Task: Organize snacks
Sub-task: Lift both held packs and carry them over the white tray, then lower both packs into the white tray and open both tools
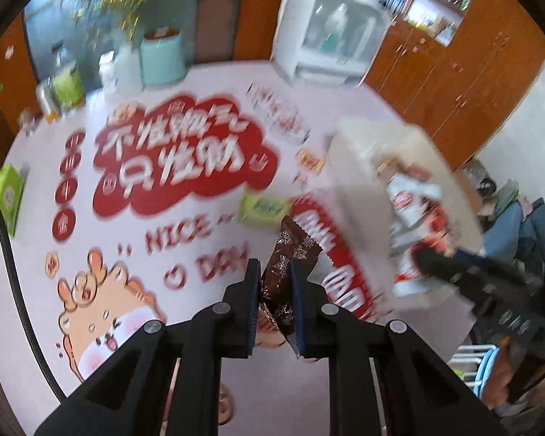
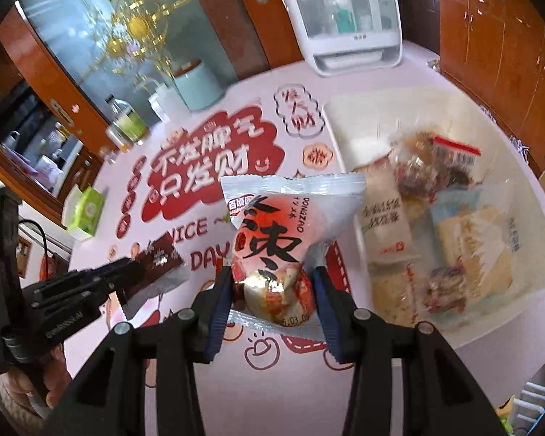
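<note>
My left gripper is shut on a brown snack packet with white snowflakes, held above the table. It also shows in the right wrist view with the packet. My right gripper is shut on a silver and red snack packet, held left of the white bin. The bin holds several snack packets. In the left wrist view the right gripper holds its packet over the bin. A green packet lies on the table.
The table has a pink cloth with red print. At its back stand a white cabinet, a teal canister, bottles and a green tissue box. Wooden cupboards are to the right.
</note>
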Demonstrator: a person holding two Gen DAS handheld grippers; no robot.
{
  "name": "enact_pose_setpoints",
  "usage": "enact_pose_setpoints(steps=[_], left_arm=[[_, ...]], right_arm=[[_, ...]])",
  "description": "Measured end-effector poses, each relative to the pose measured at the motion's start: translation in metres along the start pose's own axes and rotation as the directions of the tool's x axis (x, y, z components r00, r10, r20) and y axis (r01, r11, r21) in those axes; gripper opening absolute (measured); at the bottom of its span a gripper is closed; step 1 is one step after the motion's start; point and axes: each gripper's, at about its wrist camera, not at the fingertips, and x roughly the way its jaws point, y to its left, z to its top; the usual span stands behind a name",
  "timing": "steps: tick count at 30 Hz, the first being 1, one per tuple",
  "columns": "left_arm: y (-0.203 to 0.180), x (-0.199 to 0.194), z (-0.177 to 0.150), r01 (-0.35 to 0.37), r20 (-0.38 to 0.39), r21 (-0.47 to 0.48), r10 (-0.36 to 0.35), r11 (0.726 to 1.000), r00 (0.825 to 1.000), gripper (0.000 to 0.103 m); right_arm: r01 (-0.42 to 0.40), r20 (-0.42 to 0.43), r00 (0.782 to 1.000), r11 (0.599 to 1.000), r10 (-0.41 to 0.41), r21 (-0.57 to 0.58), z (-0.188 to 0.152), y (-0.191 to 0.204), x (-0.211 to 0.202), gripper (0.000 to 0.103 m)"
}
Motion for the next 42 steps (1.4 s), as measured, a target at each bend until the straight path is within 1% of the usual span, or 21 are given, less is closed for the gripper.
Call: enact_pose_setpoints(steps=[4,7,13,17,21,24,27,33,36,38,39,40,41,42], left_arm=[[-0.043,-0.022,0.023,0.019,0.09,0.002,-0.019,1.0,0.996,0.014],[-0.076,-0.03,0.036,0.035,0.134,0.011,-0.036,0.999,0.99,0.014],[-0.136,-0.024,0.058,0.05,0.161,0.04,-0.055,0.998,0.985,0.014],[-0.164,-0.015,0.068,0.048,0.175,0.046,-0.055,0.998,0.983,0.014],[-0.191,-0.002,0.082,0.039,0.183,0.05,-0.047,0.998,0.982,0.014],[-0.206,0.012,0.09,0.023,0.18,0.049,-0.032,0.999,0.983,0.014],[-0.214,0.029,0.097,-0.02,0.177,0.047,0.011,0.999,0.984,0.014],[-0.212,0.067,0.109,-0.057,0.134,0.013,0.055,0.998,0.989,0.014],[-0.208,0.082,0.113,-0.078,0.118,-0.005,0.078,0.997,0.99,0.016],[-0.203,0.092,0.115,-0.079,0.087,-0.024,0.081,0.997,0.993,0.03],[-0.201,0.097,0.115,-0.07,0.073,-0.033,0.072,0.997,0.995,0.049],[-0.198,0.101,0.115,-0.063,0.059,-0.046,0.066,0.997,0.996,0.072],[-0.196,0.102,0.114,-0.067,0.062,-0.054,0.071,0.996,0.996,0.077],[-0.193,0.102,0.112,-0.089,0.083,-0.067,0.095,0.994,0.992,0.08]], right_arm=[[-0.002,0.056,0.998,1.0,0.003,-0.029,0.01,-0.011,-0.026,0.044],[-0.004,0.088,0.996,0.999,0.008,-0.043,0.019,-0.024,-0.046,0.044],[0.028,0.165,0.986,0.998,-0.018,-0.059,0.033,-0.055,-0.08,0.044],[0.057,0.2,0.979,0.997,-0.046,-0.049,0.048,-0.085,-0.095,0.044],[0.081,0.224,0.972,0.996,-0.071,-0.036,0.064,-0.113,-0.103,0.044],[0.095,0.241,0.967,0.995,-0.086,-0.029,0.073,-0.127,-0.105,0.045],[0.114,0.249,0.963,0.993,-0.103,-0.03,0.084,-0.14,-0.104,0.045],[0.138,0.233,0.965,0.989,-0.123,-0.05,0.106,-0.156,-0.084,0.045],[0.139,0.219,0.968,0.988,-0.123,-0.061,0.114,-0.16,-0.074,0.046],[0.137,0.203,0.972,0.988,-0.121,-0.066,0.118,-0.163,-0.067,0.046],[0.135,0.19,0.974,0.988,-0.12,-0.069,0.119,-0.164,-0.062,0.046],[0.134,0.174,0.977,0.989,-0.12,-0.07,0.121,-0.166,-0.056,0.046],[0.133,0.165,0.979,0.989,-0.12,-0.071,0.122,-0.166,-0.053,0.046],[0.13,0.147,0.982,0.989,-0.118,-0.071,0.123,-0.167,-0.047,0.047]])
